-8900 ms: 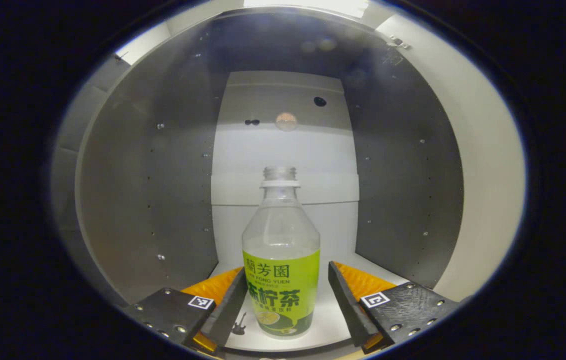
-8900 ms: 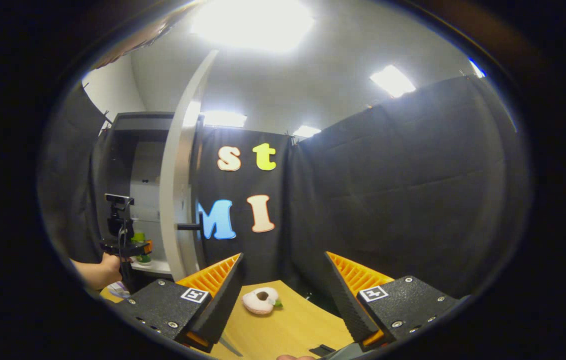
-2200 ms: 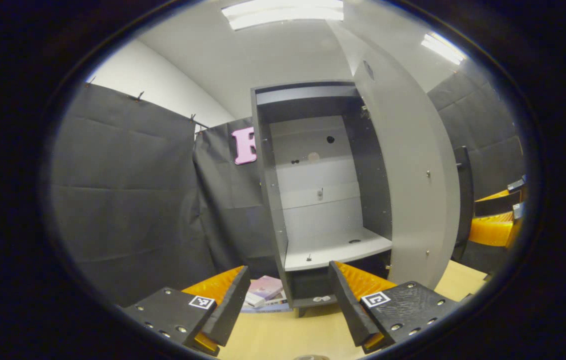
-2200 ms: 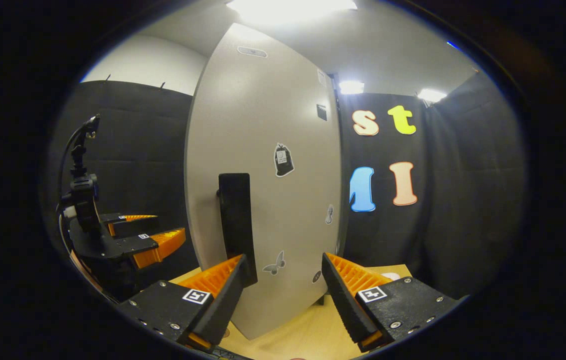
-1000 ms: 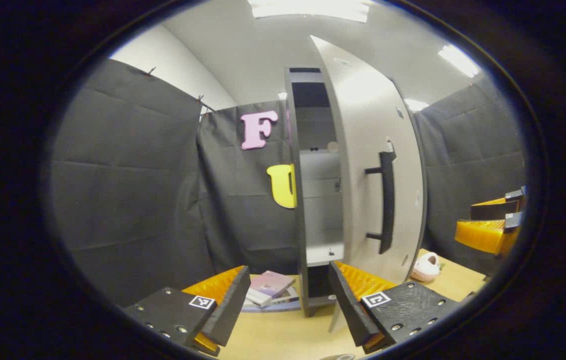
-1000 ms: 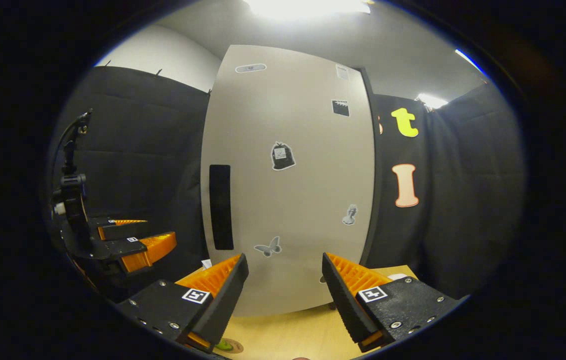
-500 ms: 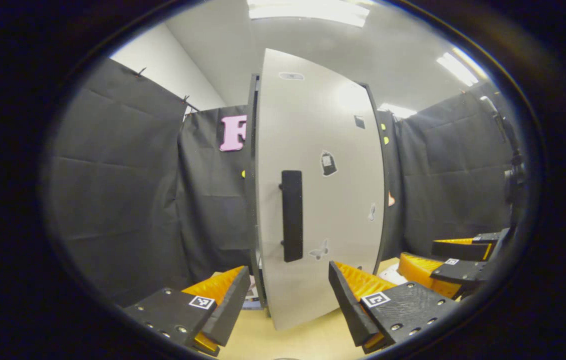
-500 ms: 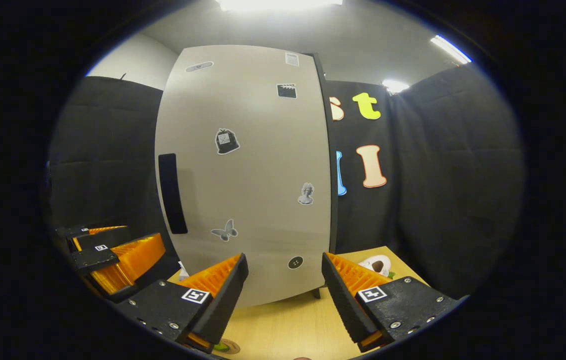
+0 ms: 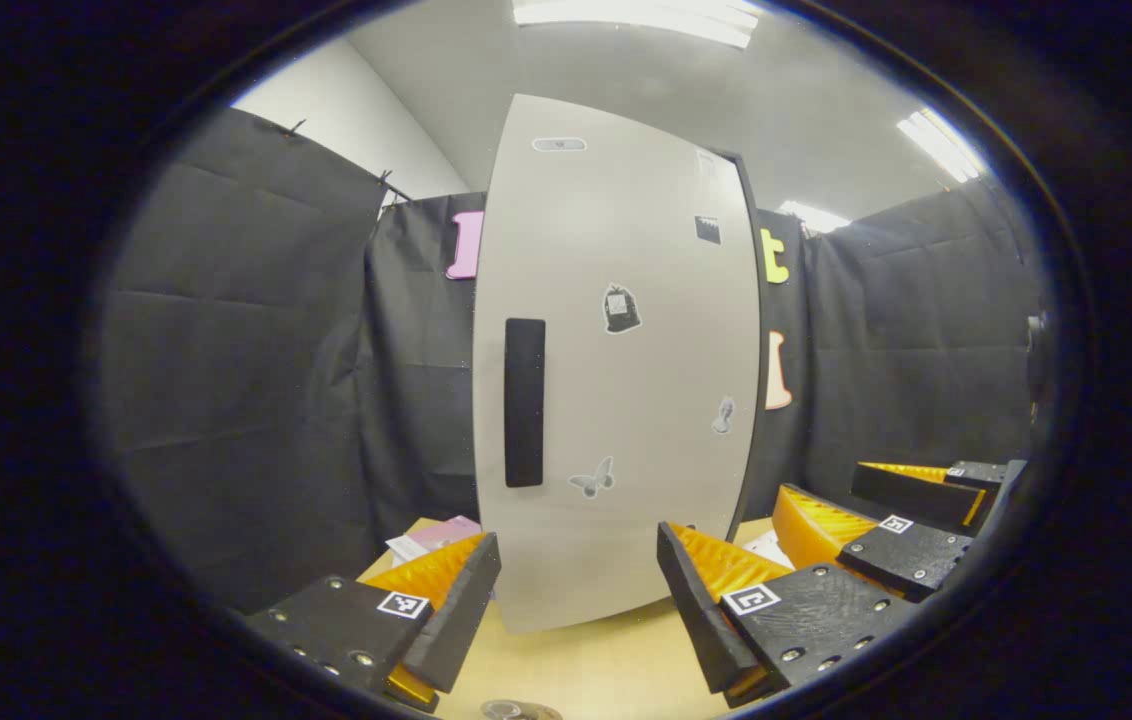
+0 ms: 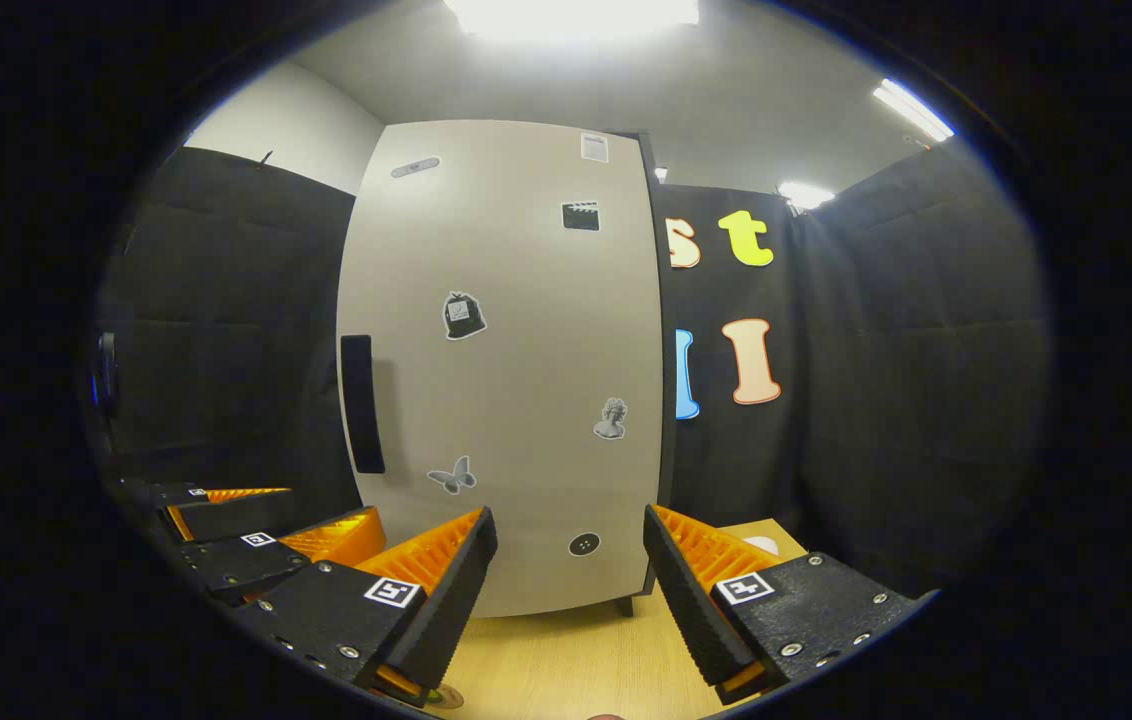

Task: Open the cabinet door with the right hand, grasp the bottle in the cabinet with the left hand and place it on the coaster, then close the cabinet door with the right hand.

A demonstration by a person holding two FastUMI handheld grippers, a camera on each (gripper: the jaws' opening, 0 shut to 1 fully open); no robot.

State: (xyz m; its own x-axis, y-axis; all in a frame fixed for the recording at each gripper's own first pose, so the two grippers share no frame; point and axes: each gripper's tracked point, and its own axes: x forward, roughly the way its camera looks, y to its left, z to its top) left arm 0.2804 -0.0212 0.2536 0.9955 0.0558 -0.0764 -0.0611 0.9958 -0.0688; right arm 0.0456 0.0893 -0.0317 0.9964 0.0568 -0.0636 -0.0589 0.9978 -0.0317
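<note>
From the left gripper view, pink-covered books (image 9: 438, 532) lie on the wooden table (image 9: 586, 665) beside the cabinet's left foot. The left gripper (image 9: 578, 590) hangs with its fingers spread apart, nothing between them. Straight ahead stands the cabinet door (image 9: 626, 380), swung flat against the front, its dark handle (image 9: 524, 402) upright near the left edge and small stickers scattered across it. Further right the right gripper (image 10: 569, 575) is likewise parted and empty, near the door's foot.
</note>
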